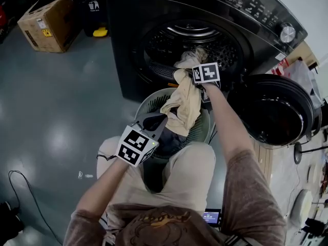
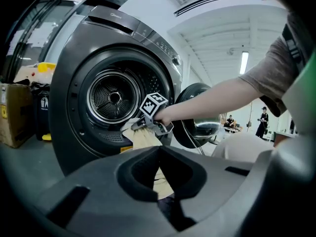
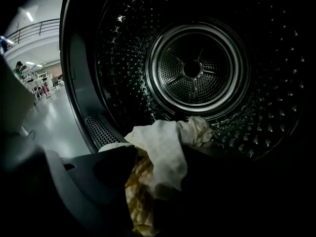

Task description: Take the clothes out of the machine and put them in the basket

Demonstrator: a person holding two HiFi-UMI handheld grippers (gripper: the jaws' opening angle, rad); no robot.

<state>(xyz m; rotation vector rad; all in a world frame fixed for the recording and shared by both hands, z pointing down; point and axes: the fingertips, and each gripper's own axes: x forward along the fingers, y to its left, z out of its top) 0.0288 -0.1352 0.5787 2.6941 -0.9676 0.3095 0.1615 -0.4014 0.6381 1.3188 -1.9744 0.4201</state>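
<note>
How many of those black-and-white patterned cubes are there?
2. One cube rides on the left gripper over the basket; the other cube on the right gripper at the machine's open mouth, beige cloth between its jaws. None looks hidden.
</note>
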